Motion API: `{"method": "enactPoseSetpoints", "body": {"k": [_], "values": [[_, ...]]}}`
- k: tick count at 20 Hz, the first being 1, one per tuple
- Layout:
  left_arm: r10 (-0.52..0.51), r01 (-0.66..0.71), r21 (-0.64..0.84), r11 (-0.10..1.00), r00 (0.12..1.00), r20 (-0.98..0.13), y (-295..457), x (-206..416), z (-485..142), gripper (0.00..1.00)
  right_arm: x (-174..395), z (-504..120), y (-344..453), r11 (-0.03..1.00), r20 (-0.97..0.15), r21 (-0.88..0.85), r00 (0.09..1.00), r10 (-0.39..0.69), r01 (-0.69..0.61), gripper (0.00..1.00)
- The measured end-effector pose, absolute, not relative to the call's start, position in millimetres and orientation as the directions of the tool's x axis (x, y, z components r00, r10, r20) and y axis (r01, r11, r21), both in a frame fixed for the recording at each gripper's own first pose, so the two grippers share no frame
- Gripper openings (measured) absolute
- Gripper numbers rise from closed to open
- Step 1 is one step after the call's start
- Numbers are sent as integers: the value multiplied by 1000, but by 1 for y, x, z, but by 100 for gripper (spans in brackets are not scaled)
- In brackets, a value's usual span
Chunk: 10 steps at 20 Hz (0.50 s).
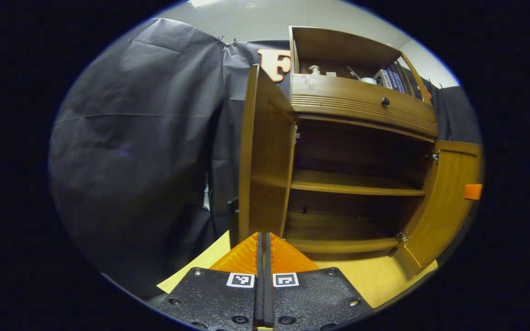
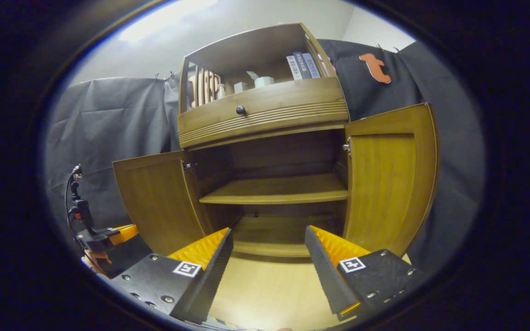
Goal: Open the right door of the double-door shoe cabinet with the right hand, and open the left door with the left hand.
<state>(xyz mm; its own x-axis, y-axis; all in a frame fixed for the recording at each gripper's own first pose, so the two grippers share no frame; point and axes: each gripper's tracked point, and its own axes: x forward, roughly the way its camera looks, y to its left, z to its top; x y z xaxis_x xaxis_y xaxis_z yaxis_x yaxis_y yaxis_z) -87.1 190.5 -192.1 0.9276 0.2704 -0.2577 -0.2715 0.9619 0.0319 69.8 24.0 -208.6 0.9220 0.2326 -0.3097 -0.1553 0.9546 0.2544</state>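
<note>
While both doors hang wide, the left gripper (image 1: 263, 243), fingers together, sits near the left door (image 1: 265, 174) and could knock it; the right gripper (image 2: 268, 246) is spread, empty.

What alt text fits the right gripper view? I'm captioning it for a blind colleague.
A wooden shoe cabinet stands with both doors swung open, left door and right door, showing bare shelves inside. The right gripper is open in front of it, holding nothing.
</note>
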Motion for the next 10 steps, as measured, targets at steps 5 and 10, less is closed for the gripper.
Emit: {"method": "enactPoseSetpoints", "body": {"k": [5,10], "values": [[167,-168,11,986,967,-190,130,-68,-149,3,74,-205,15,966,-295,224,935,197,-133,93],[69,-67,21,998,992,-104,77,-46,-93,0,86,-192,3,980,-228,172,963,143,-105,93]]}}
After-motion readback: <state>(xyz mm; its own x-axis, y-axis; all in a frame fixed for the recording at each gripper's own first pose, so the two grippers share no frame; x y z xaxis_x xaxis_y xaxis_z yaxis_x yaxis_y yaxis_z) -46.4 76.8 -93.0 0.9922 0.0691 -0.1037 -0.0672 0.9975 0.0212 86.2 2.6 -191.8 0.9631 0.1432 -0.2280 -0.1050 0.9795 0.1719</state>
